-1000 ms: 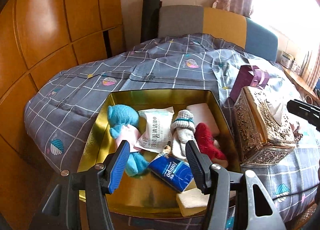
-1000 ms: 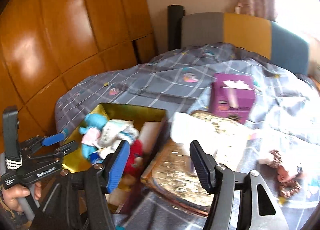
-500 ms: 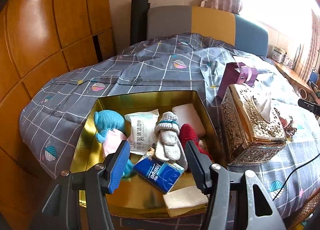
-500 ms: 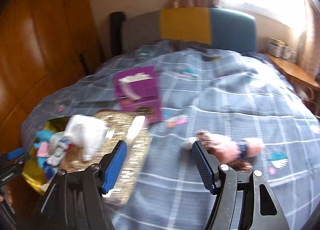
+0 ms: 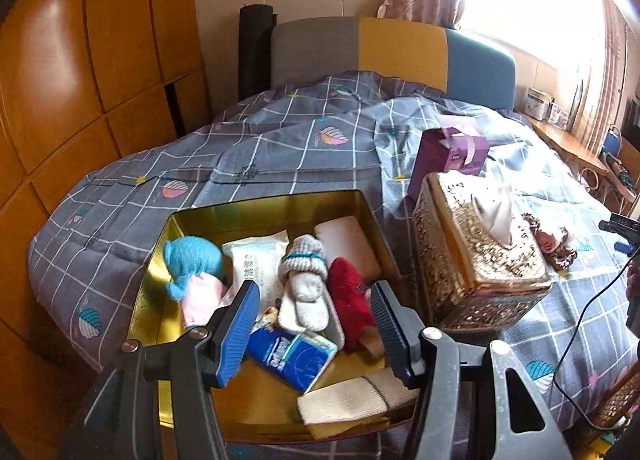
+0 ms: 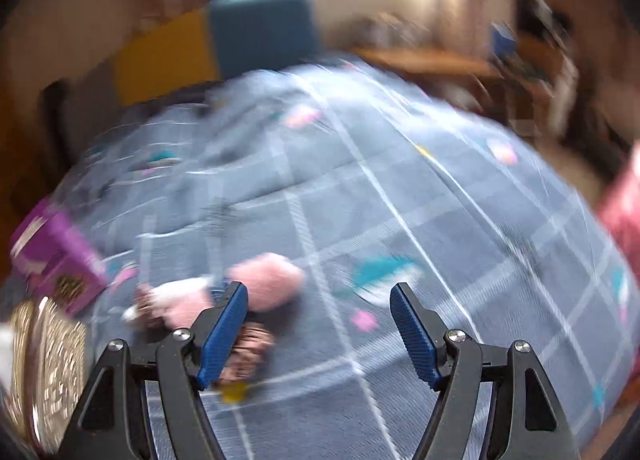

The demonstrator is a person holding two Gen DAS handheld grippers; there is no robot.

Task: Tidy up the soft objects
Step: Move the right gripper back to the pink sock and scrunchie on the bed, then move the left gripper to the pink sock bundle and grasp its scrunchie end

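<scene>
With nothing between them, the right tongs are opening toward the pink plush on the bed, next needing to straddle it, while the left tongs hang open and empty over the gold tin.

Pink plush doll lies on the bedspread, outside the soft-item-filled gold tin.

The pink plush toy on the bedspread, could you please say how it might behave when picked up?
The pink plush toy looks fluffy, so probably light and squashy. Its sprawled shape suggests it would flop. Lying flat on the bedspread, it seems unlikely to roll.
</scene>
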